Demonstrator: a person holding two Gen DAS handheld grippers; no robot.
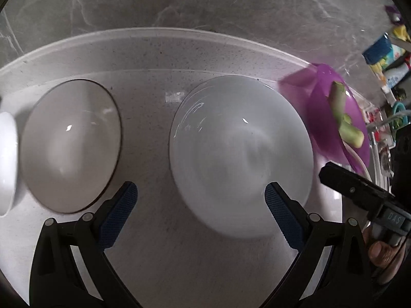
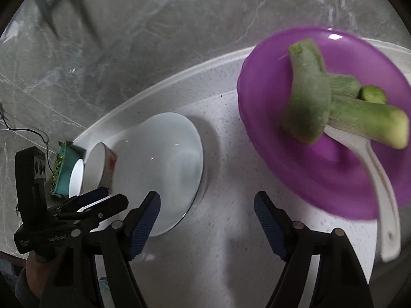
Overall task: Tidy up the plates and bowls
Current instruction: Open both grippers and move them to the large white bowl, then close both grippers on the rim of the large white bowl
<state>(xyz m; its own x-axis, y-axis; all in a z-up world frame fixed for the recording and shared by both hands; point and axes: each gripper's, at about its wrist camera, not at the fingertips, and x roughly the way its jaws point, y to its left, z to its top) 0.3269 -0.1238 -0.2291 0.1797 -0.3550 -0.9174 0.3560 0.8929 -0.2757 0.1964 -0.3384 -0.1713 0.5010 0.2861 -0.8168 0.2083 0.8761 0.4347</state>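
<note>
Vegetables [image 2: 334, 97], pale green and cut in chunks, lie in the purple plate [image 2: 308, 154] with a white spoon [image 2: 385, 192] under them. Left of it on the speckled white table [image 2: 218, 243] sits a white bowl [image 2: 159, 164], empty and glossy, then a dark-rimmed bowl [image 1: 72, 146], also empty. Both the left gripper [image 1: 200, 213] and right gripper [image 2: 206, 220] hang spread, pinching nothing. Grey marbled floor [image 1: 205, 5] lies beyond.

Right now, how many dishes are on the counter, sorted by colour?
White: 3, the big bowl, a bowl with a dark rim and a small bowl
Purple: 1, the plate
Teal: 1, a bowl
Total: 5
</note>
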